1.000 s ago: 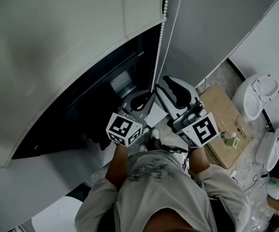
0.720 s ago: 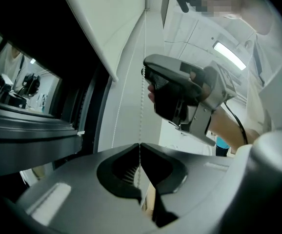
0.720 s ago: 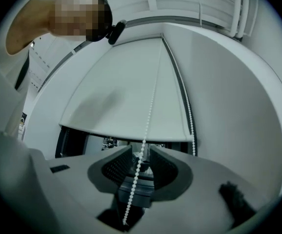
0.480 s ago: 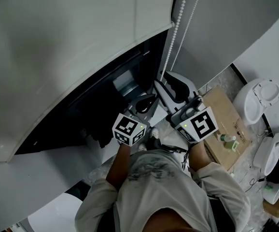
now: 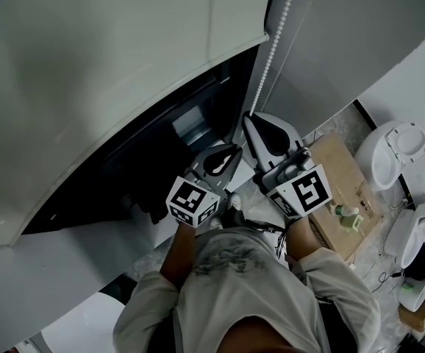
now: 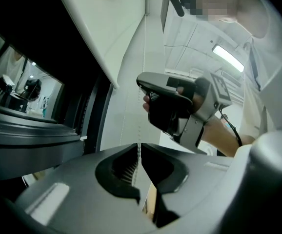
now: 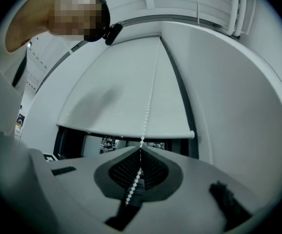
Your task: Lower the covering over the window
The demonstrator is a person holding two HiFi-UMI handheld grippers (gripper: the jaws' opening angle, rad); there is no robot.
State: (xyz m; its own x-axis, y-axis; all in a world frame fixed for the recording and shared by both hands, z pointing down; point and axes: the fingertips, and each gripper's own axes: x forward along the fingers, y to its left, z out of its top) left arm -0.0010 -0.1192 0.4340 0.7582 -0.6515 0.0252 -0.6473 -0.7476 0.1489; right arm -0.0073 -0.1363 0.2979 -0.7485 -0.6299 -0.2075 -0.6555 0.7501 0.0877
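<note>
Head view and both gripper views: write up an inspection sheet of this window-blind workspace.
Surface: speckled floor, partly under flattened cardboard.
Job's things: roller blind partly down, dark window exposed below it; bead chain hangs at its right edge.
Clutter: small green-topped bottle on the cardboard.
Grippers: right gripper jaws shut on the bead chain; left gripper jaws have just been opening, the chain running through their narrow gap.
Cables: thin cable on the floor at right.
Surroundings: white toilet-like fixtures by the wall.
</note>
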